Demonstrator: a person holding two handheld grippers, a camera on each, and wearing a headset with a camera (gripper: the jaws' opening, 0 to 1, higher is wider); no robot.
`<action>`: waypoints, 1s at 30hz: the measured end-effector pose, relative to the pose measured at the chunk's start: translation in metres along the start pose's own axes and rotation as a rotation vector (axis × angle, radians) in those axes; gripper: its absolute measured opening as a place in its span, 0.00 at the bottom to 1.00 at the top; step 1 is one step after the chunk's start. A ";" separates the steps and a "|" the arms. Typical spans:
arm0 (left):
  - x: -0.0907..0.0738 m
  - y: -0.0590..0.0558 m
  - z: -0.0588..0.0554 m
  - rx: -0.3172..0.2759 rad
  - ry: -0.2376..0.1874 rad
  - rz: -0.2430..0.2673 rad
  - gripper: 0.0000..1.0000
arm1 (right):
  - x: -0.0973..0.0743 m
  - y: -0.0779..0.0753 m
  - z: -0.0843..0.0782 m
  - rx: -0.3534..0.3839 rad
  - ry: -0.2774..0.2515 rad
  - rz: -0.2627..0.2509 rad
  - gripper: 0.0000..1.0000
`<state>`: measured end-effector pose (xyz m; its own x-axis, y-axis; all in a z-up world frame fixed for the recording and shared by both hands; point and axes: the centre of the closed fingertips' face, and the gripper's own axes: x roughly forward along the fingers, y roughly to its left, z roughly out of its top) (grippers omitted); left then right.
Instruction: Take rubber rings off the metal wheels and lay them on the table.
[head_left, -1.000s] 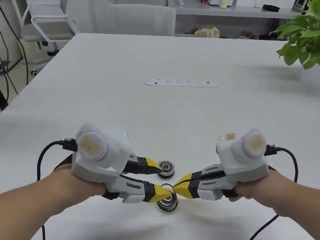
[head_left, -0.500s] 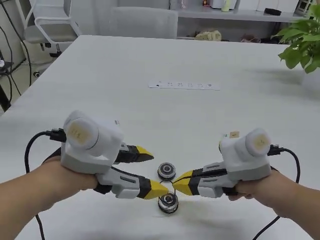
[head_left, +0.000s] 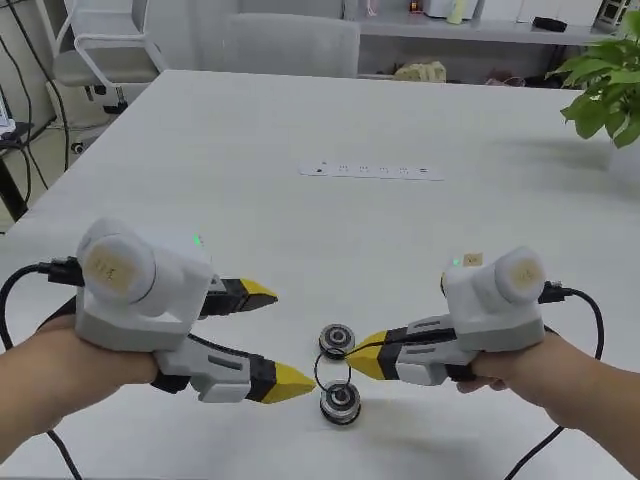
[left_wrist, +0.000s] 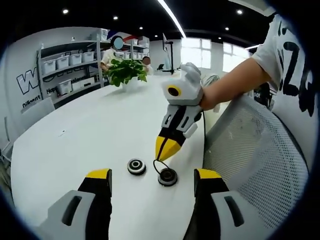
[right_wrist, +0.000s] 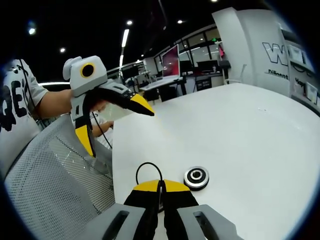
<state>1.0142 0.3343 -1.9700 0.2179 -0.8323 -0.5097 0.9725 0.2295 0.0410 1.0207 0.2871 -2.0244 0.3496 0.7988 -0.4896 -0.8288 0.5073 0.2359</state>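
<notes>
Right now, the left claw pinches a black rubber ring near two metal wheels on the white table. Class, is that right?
No. The right claw pinches the rubber ring, as the right gripper view shows; the left claw stands open. The ring is near two metal wheels on the white table.
</notes>
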 end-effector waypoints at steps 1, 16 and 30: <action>-0.002 -0.001 0.001 -0.012 -0.006 0.000 0.66 | 0.000 0.000 0.001 -0.001 -0.001 0.000 0.00; -0.024 0.001 -0.004 -0.054 -0.032 0.046 0.68 | 0.002 -0.001 0.006 -0.013 0.021 0.000 0.00; -0.034 -0.001 -0.012 -0.083 -0.038 0.069 0.70 | 0.016 -0.001 0.013 -0.013 0.029 -0.007 0.00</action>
<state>1.0045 0.3684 -1.9629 0.2886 -0.8314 -0.4749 0.9452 0.3265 0.0027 1.0322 0.3037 -2.0218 0.3426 0.7857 -0.5151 -0.8322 0.5083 0.2218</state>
